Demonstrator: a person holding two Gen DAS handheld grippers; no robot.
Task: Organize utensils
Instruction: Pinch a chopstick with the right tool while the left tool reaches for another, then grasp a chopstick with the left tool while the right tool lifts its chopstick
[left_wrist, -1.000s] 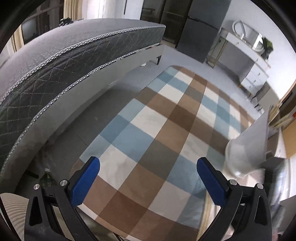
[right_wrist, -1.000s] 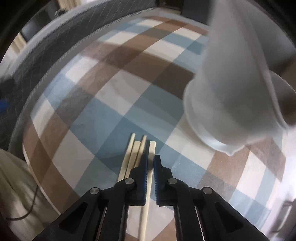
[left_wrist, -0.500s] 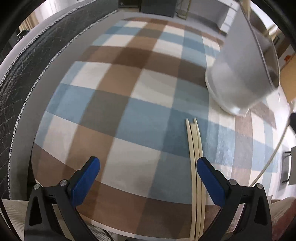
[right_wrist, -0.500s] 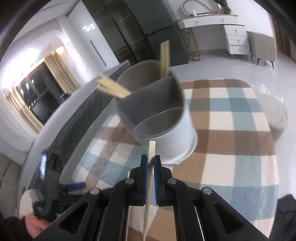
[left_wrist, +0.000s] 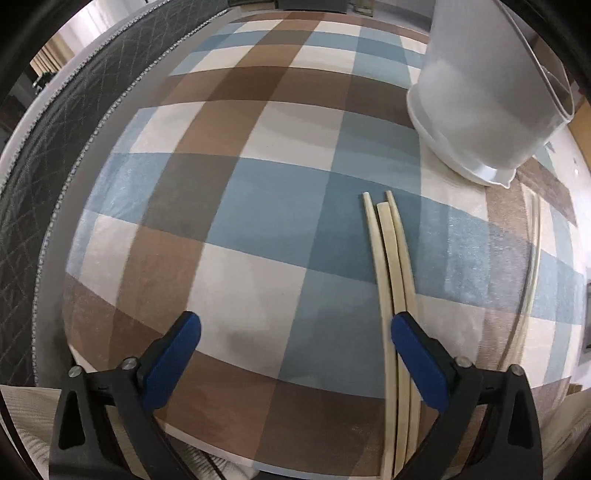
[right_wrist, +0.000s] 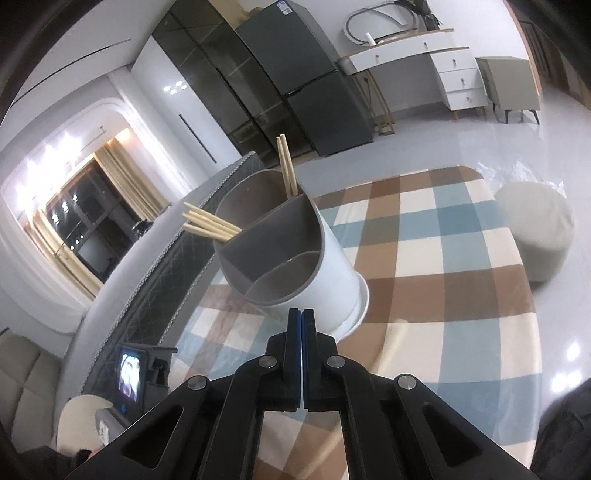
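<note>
light: dim, even indoors; bright lamps glowed beside the curtains (right_wrist: 122, 192) | glare: white spots on the glossy floor (right_wrist: 569, 354) | blur: slight smear across the checked cloth (left_wrist: 236, 206) | distortion: strong fisheye bending, black corners

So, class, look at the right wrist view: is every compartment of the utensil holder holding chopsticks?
No: the utensil holder has chopsticks in its two far sections, while the near compartment shows none.
</note>
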